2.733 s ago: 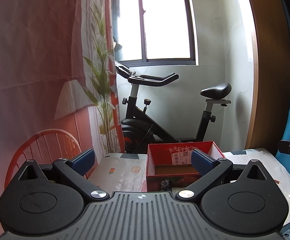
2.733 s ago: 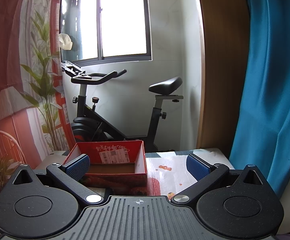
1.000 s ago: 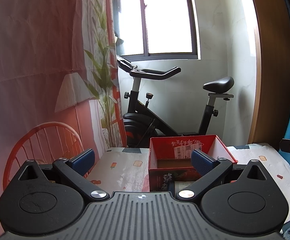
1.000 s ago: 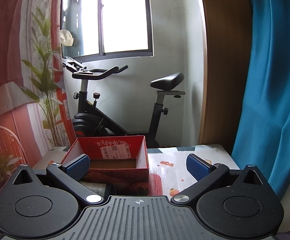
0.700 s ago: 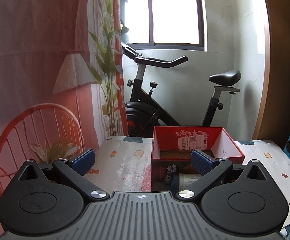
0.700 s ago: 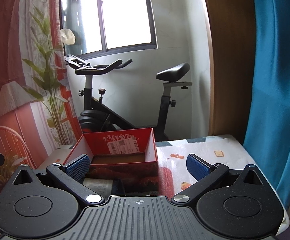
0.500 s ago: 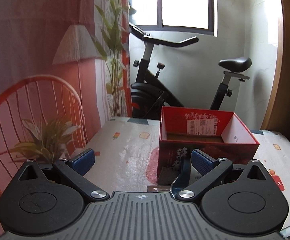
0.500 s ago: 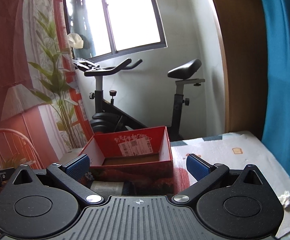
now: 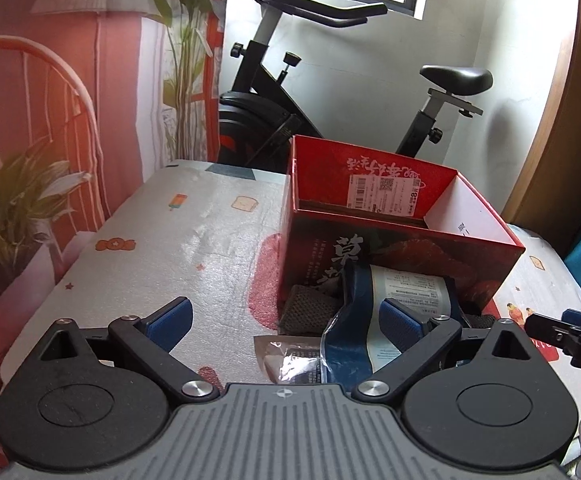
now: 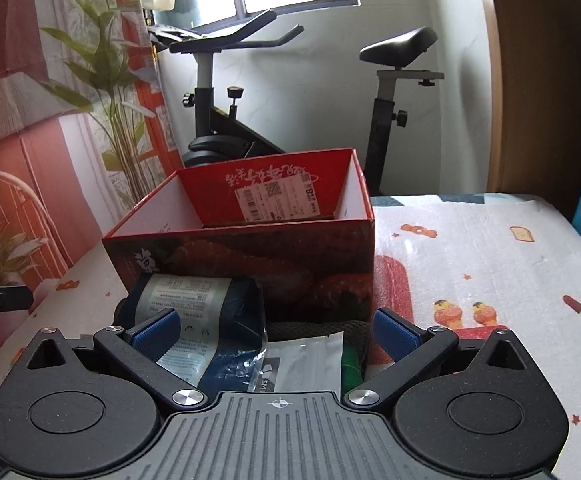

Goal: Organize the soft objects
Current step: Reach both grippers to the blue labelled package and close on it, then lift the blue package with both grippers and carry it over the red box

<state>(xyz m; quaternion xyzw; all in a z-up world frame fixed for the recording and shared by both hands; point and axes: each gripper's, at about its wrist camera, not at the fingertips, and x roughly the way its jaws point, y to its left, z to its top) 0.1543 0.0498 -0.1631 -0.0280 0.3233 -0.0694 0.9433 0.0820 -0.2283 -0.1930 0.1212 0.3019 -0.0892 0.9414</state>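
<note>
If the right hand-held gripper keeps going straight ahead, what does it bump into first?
Probably the blue packet and clear bag lying between its open jaws, in front of the red box; depth is hard to judge.

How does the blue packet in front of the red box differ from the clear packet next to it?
The blue packet is dark and opaque with a white printed label; the clear packet is see-through with a small label. The blue packet bulges and props up against the red box; the clear packet lies flat on the table. Both are crinkly soft plastic, lying before the box.
</note>
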